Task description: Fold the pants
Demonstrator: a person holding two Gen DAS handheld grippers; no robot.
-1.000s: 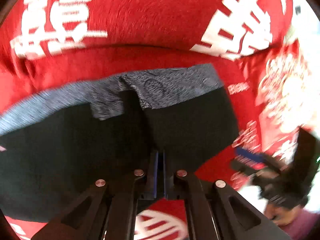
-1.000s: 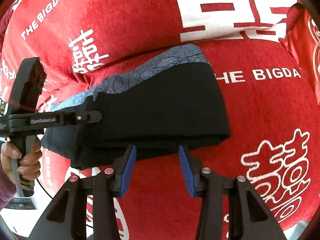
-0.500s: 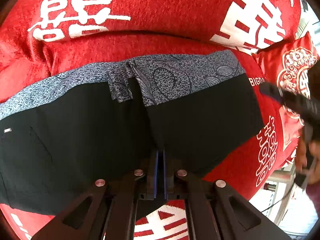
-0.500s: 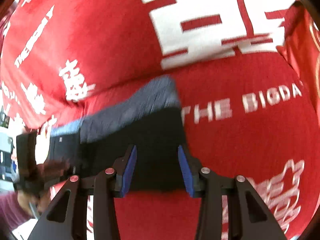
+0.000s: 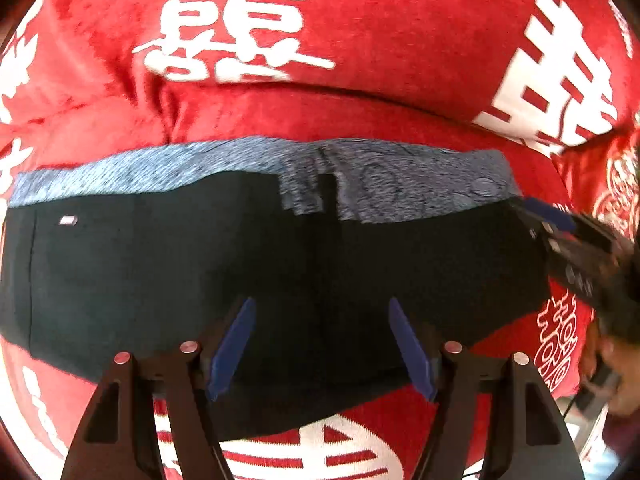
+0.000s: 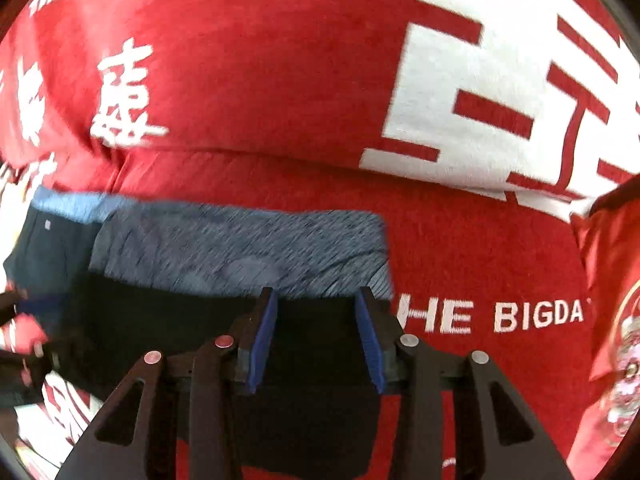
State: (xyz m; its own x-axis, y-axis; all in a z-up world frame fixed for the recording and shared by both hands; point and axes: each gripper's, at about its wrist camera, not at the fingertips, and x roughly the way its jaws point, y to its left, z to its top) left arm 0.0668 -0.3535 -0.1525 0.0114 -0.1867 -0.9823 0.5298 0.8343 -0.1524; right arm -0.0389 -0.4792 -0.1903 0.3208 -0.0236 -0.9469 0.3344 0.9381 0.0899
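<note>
While the black pants (image 5: pixel 256 264) lie folded flat on the red plush blanket (image 5: pixel 360 92) — a velvety pile printed with white characters — I see their mottled grey-blue patterned band (image 5: pixel 400 184) running along the far edge. My left gripper (image 5: pixel 322 344) hangs over the near hem, jaws spread wide, blue pads bare. My right gripper (image 6: pixel 316 336) sits over the smooth dark cloth at the right-hand end — jaws parted, nothing pinched between them.
</note>
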